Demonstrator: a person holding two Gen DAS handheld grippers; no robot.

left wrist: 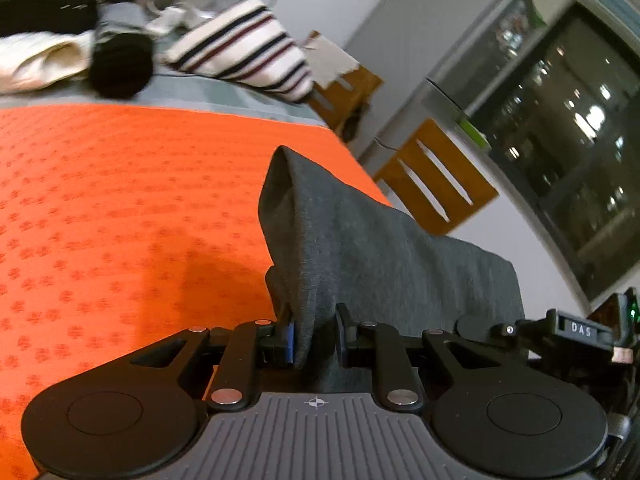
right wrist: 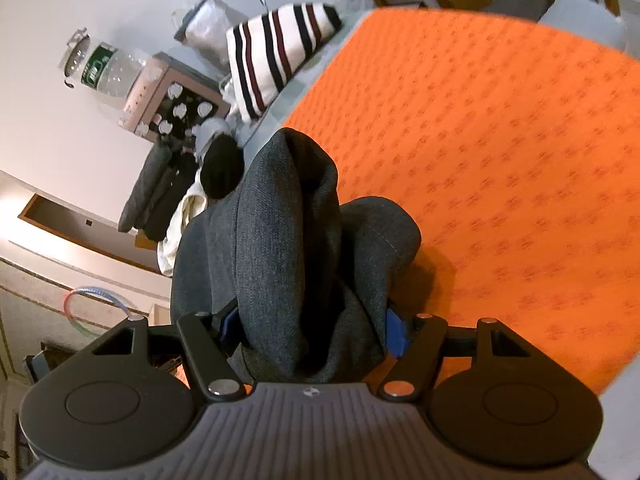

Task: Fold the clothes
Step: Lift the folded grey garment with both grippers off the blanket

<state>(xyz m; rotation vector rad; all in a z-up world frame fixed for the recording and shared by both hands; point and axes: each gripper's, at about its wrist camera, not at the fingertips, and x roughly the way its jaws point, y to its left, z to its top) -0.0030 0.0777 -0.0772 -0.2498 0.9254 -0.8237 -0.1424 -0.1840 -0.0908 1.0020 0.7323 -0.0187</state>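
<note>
— Cloth is hanging from both tools, isn't it?

— Yes. The left gripper [left wrist: 314,338] is pinching a thin edge of the grey garment [left wrist: 360,240], and the right gripper [right wrist: 312,330] is clamping a thick bunch of it [right wrist: 288,240], probably to stretch it out for a fold.

— And underneath?

— An orange mat [left wrist: 120,200] is covering the table. A striped sweater [left wrist: 244,48] is lying at the far edge, and a dark window [left wrist: 560,140] is showing city lights.

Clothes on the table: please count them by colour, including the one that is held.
Dark grey, held by left gripper and right gripper: 1
Striped: 1
Cream: 1
Black: 1
Total: 4
</note>
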